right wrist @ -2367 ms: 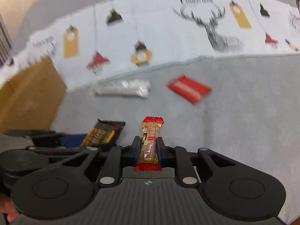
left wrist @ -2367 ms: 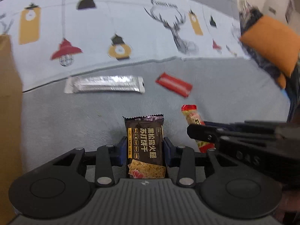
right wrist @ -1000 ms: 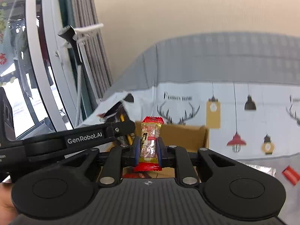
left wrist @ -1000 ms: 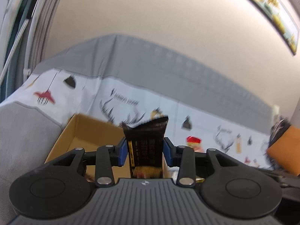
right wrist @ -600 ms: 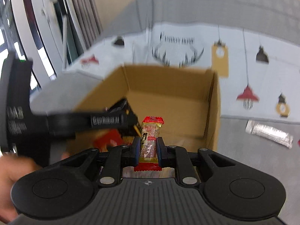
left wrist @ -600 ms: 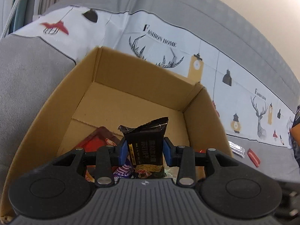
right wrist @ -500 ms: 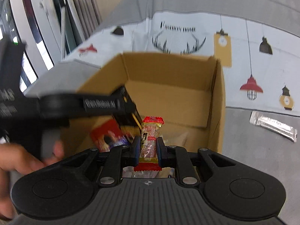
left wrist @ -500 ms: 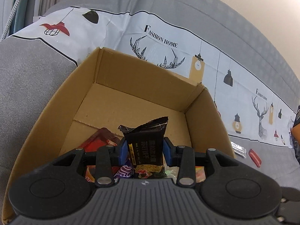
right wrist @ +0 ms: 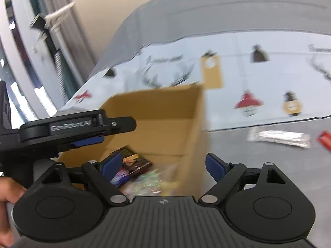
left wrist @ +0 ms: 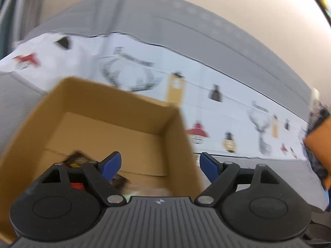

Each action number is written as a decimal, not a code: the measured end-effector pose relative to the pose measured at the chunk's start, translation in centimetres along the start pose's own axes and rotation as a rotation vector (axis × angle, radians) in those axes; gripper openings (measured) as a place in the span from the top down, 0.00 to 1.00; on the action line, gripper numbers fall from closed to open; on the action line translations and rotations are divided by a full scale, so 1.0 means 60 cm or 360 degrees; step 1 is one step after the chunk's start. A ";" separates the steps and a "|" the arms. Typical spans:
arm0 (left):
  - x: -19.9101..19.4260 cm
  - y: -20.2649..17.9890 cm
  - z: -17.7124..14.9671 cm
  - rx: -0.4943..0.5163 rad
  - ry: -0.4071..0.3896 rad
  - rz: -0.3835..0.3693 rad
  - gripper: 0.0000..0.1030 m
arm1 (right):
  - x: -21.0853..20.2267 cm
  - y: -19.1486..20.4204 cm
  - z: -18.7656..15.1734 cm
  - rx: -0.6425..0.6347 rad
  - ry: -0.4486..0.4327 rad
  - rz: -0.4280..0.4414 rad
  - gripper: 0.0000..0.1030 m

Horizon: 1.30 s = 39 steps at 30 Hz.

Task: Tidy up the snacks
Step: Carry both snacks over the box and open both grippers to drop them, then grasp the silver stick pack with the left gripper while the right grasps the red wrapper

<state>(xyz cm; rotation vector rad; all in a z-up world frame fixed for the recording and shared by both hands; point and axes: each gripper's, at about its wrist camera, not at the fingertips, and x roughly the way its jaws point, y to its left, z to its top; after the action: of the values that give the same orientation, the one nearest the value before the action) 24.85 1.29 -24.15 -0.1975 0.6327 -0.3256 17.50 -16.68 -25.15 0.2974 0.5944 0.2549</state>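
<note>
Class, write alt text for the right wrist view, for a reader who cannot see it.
The right gripper, jaws wide open and empty, hangs over an open cardboard box holding a blurred pile of snack packets. The left gripper reaches in from the left. A silver packet and a red packet lie on the grey cushion beyond.

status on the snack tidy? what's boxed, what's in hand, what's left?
Boxed: several snacks lie in the cardboard box, among them a dark packet; blur hides the rest. In hand: nothing, since the left gripper and right gripper are both open and empty. Left: a silver packet and a red packet are on the grey cover outside the box.
</note>
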 end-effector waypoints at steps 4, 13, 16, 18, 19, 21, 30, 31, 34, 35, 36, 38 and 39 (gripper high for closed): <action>0.030 -0.091 -0.002 0.0188 0.0007 -0.0063 0.13 | -0.046 -0.083 -0.003 0.0043 -0.0095 -0.0120 0.10; 0.194 -0.255 -0.009 0.0727 0.0236 -0.0240 0.13 | -0.078 -0.307 0.004 -0.0132 -0.0208 -0.0371 0.10; 0.267 -0.305 -0.014 0.1030 0.0285 -0.0165 0.13 | -0.063 -0.380 0.001 -0.0275 -0.0177 -0.0407 0.10; 0.320 -0.331 -0.023 0.1186 0.0416 -0.0099 0.15 | -0.042 -0.435 0.004 -0.0231 -0.0078 -0.0386 0.10; 0.346 -0.343 -0.029 0.1241 0.0500 -0.0114 0.15 | -0.031 -0.458 0.007 -0.0197 -0.0036 -0.0372 0.10; 0.392 -0.360 -0.046 0.1347 0.0612 -0.0190 0.15 | -0.007 -0.499 0.007 -0.0178 0.0044 -0.0329 0.11; 0.517 -0.355 -0.079 0.1449 0.0676 -0.0384 0.51 | 0.091 -0.588 -0.015 -0.0224 0.0212 -0.0373 0.49; 0.520 -0.352 -0.070 0.1376 0.0716 -0.0391 0.73 | 0.097 -0.584 -0.019 -0.0314 0.0217 -0.0432 0.55; 0.512 -0.346 -0.063 0.1302 0.0717 -0.0324 0.79 | 0.098 -0.574 -0.015 -0.0385 0.0221 -0.0431 0.69; 0.509 -0.342 -0.063 0.1272 0.0734 -0.0330 0.80 | 0.095 -0.570 -0.011 -0.0381 0.0215 -0.0424 0.73; 0.504 -0.337 -0.064 0.1242 0.0751 -0.0335 0.80 | 0.091 -0.564 -0.008 -0.0388 0.0204 -0.0428 0.80; 0.491 -0.326 -0.069 0.1184 0.0785 -0.0322 0.80 | 0.083 -0.556 -0.002 -0.0390 0.0189 -0.0456 0.96; 0.485 -0.321 -0.071 0.1151 0.0794 -0.0313 0.80 | 0.082 -0.554 -0.001 -0.0388 0.0196 -0.0478 0.96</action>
<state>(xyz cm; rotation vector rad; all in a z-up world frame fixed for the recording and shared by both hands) 39.77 -27.35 -38.03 0.5349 0.9465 -0.7842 26.36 -45.90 -39.21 -0.0448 0.7127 0.0545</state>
